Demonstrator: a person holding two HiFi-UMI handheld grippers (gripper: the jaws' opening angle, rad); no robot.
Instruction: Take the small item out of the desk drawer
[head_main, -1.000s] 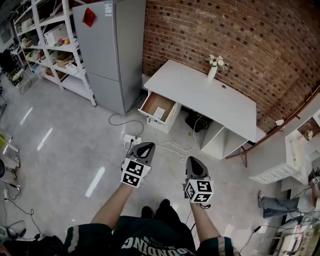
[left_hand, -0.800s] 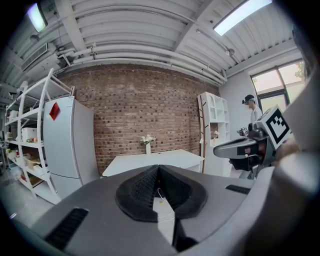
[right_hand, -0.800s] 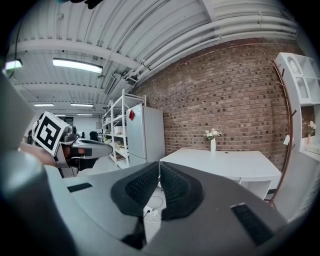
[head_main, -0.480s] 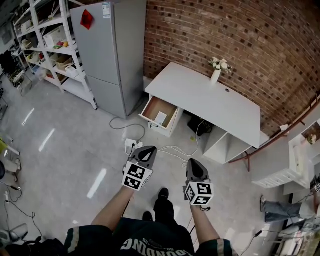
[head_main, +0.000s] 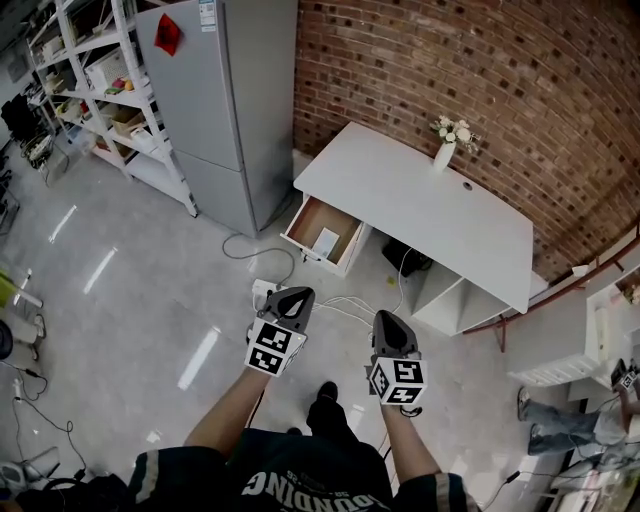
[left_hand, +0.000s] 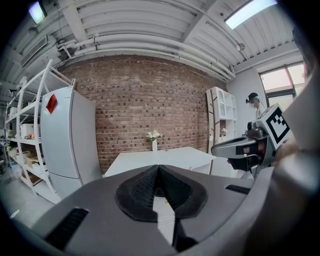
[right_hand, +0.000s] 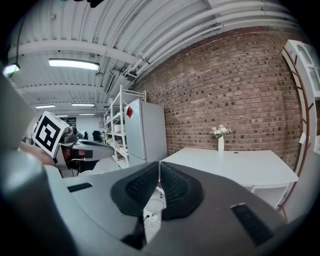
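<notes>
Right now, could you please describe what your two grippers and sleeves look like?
The left gripper and right gripper are grey and tapered, with black ribbed pads and a white cube bearing black square markers. The sleeves are dark with pale cuffs.

You are walking forward, so the desk (head_main: 420, 205) and its open drawer (head_main: 322, 232) come nearer and now sit a little lower and more to the right in the head view. One shoe (head_main: 326, 393) is now stepped ahead of the other.
</notes>
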